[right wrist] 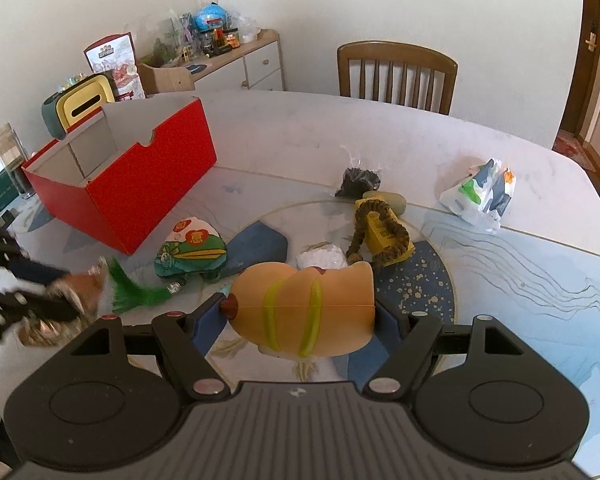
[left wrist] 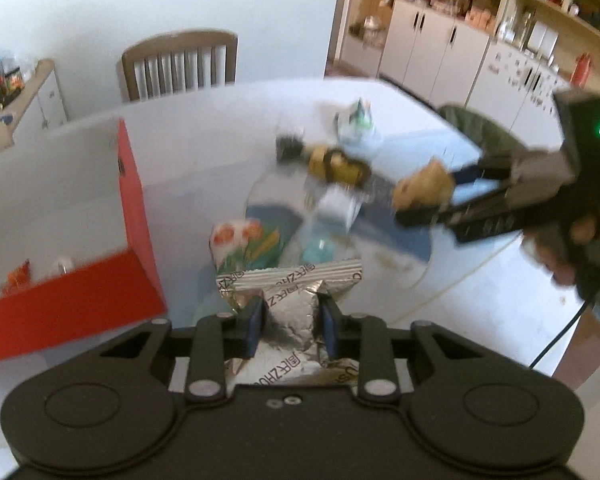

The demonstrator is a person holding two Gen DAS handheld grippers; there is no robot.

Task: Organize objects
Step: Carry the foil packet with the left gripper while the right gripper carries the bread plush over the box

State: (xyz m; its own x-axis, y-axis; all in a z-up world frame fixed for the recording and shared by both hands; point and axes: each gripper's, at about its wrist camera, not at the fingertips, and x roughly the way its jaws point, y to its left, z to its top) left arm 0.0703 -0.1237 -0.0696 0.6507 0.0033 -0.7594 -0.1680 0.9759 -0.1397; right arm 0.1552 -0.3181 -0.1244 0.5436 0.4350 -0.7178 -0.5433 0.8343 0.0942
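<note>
My left gripper (left wrist: 290,320) is shut on a silver foil snack packet (left wrist: 290,300) and holds it above the white table, right of the open red box (left wrist: 136,200). My right gripper (right wrist: 300,320) is shut on a tan toy hot dog (right wrist: 304,308) with yellow-green stripes; it also shows in the left wrist view (left wrist: 420,188), held above the table. The left gripper shows blurred at the left edge of the right wrist view (right wrist: 40,304). On the table lie a green and white pouch (right wrist: 192,252), a yellow item wrapped in a brown beaded string (right wrist: 384,232) and a white plastic bag (right wrist: 480,196).
A black packet (right wrist: 358,182), a small white packet (right wrist: 322,258) and a green tassel (right wrist: 136,292) lie near the blue patterned glass turntable (right wrist: 432,280). A wooden chair (right wrist: 396,74) stands at the far side. A sideboard (right wrist: 220,68) with clutter is behind the box.
</note>
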